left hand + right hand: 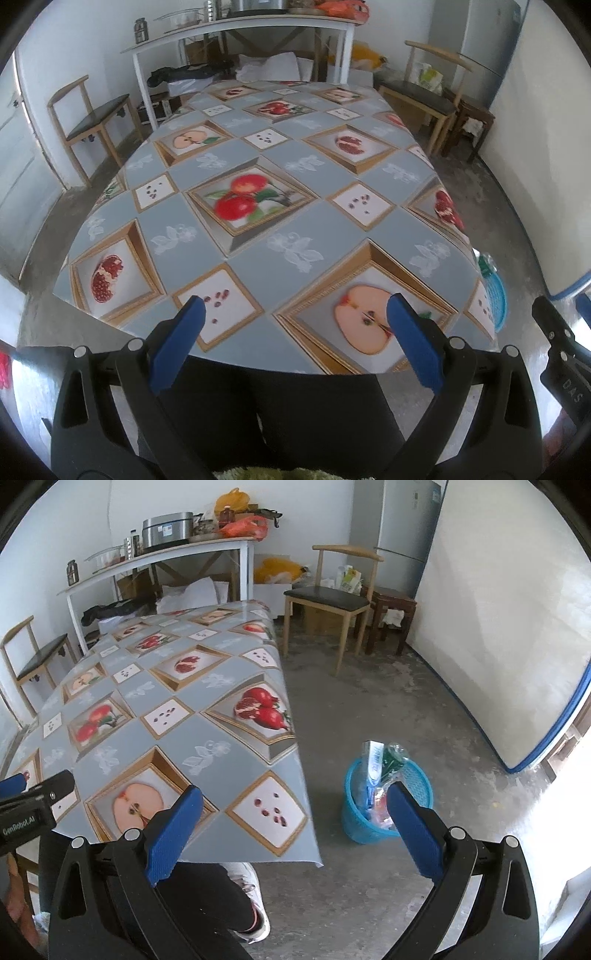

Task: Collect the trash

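A blue plastic basket [356, 823] stands on the floor right of the table and holds wrappers and a toothpaste box [373, 764]. Its rim also shows at the right edge of the left wrist view [496, 295]. My left gripper [293, 308] is open and empty above the table's near edge. My right gripper [295, 797] is open and empty, held above the floor between the table corner and the basket. No loose trash shows on the fruit-print tablecloth [266, 206], which also shows in the right wrist view [207, 716].
Wooden chairs stand at the left [92, 125] and far right [332, 598]. A white shelf table [166, 557] with a cooker and bags is at the back. A mattress [498, 646] leans on the right wall. My leg and shoe [251, 897] are below the table edge.
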`<act>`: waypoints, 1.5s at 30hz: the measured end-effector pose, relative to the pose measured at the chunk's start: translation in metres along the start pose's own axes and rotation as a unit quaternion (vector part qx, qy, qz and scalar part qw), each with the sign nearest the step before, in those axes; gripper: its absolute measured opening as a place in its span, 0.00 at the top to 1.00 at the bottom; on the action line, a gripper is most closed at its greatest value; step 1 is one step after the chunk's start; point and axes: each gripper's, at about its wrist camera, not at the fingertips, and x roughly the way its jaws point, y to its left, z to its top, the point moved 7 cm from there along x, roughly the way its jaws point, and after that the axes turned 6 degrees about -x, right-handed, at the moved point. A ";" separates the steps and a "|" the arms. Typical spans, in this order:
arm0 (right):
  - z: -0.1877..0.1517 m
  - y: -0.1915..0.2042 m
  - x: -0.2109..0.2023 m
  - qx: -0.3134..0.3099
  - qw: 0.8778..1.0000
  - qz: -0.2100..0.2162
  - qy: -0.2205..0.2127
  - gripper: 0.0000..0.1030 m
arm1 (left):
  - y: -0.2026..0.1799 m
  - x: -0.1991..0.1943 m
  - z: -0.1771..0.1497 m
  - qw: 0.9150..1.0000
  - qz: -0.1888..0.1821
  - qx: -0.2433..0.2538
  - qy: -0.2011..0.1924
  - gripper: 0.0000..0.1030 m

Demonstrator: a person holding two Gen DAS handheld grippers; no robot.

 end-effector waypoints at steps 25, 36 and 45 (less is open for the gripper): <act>-0.020 -0.046 -0.015 0.047 0.999 -0.024 0.001 0.06 | -0.043 -0.009 -0.016 0.998 -0.028 0.057 0.018 0.08; -0.020 -0.047 -0.015 0.049 0.999 -0.024 0.000 0.06 | -0.045 -0.013 -0.015 0.998 -0.028 0.060 0.011 0.08; -0.022 -0.045 -0.015 0.044 0.999 -0.018 0.005 0.06 | -0.041 -0.018 -0.017 0.998 -0.020 0.060 0.008 0.08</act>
